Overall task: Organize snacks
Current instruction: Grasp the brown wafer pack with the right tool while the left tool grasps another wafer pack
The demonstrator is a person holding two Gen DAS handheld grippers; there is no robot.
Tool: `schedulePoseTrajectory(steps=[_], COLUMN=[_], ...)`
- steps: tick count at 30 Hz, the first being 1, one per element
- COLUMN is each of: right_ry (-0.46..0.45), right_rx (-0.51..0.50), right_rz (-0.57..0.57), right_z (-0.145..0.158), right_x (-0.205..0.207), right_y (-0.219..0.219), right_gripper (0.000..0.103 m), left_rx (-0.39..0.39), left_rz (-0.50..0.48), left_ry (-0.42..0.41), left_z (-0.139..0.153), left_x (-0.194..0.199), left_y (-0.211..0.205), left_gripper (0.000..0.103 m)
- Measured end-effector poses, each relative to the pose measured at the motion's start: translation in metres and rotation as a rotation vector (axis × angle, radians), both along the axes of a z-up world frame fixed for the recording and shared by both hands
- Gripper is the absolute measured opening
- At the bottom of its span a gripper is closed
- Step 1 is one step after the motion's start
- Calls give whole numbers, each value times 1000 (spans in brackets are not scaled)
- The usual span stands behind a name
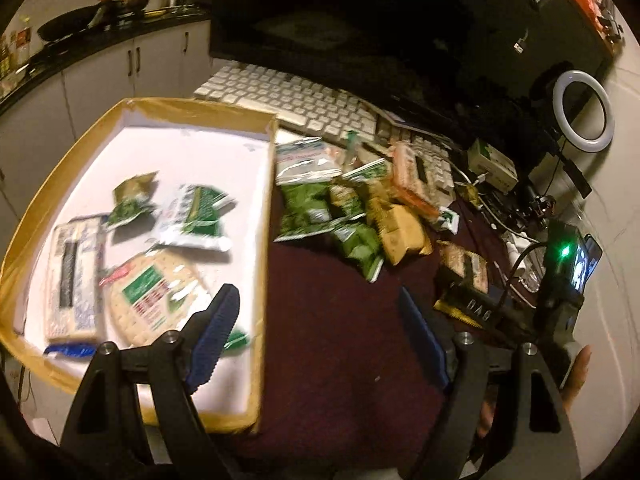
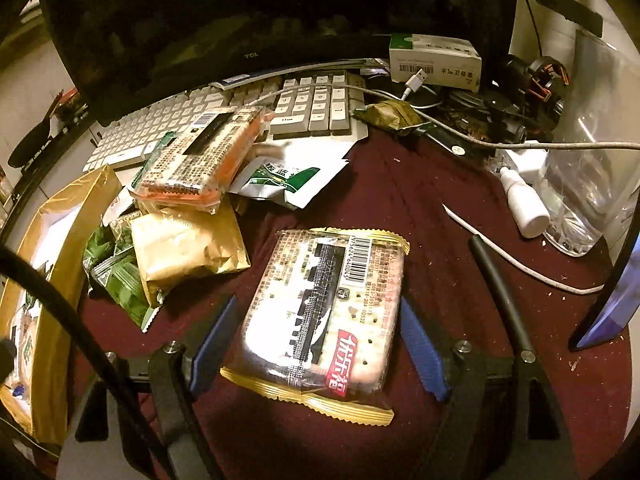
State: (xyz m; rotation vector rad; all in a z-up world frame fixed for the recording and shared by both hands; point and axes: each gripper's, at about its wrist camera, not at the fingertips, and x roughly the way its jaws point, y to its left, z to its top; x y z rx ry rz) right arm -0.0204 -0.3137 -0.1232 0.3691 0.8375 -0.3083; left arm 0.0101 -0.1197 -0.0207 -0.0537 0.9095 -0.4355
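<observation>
Right gripper (image 2: pixel 316 344): jaws wide apart, blue pads flanking the cracker pack (image 2: pixel 324 316) at 9 and 3 o'clock, seemingly clear of it; nothing clamped
Cracker pack: flat on the maroon desk (image 2: pixel 420 208), by itself at 4 o'clock from the snack pile (image 2: pixel 188 216)
Handling: probably light; slick film, brittle crackers inside, so a hard squeeze could crack them
Hold: judged best across the two long sides, mid-length, not the crimped gold ends
Left gripper (image 1: pixel 316 336): open and empty, straddling the tray's edge
Tray (image 1: pixel 264 240): gold-rimmed, at 9 o'clock of the pile, several packets already inside
Destination: likely the tray
</observation>
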Motion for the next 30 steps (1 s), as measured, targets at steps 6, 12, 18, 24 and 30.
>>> schedulePoseTrajectory(steps=[6,12,18,24,30], right_ry=[-48,-122,-134,-149,-152], right_rx=[86,178,183,205,207], right_rz=[30,30,44,52,60], right_z=[-2,-5,-6,-7,-7], right_x=[-10,-18,-16,-18,-18], right_y=[-10,-21,-19,-23,-22], right_gripper=[74,74,74,74,74], left_rx=[51,119,212,303,328], left_rz=[-66,-135,-202,-232,-208], left_ry=[-30,-67,-81,-42,-49], left_z=[4,3,-1,-22,-31], left_x=[18,42,68,90,93], left_y=[-43,-97,-154,-183,-186], left_gripper=[81,81,81,81,55])
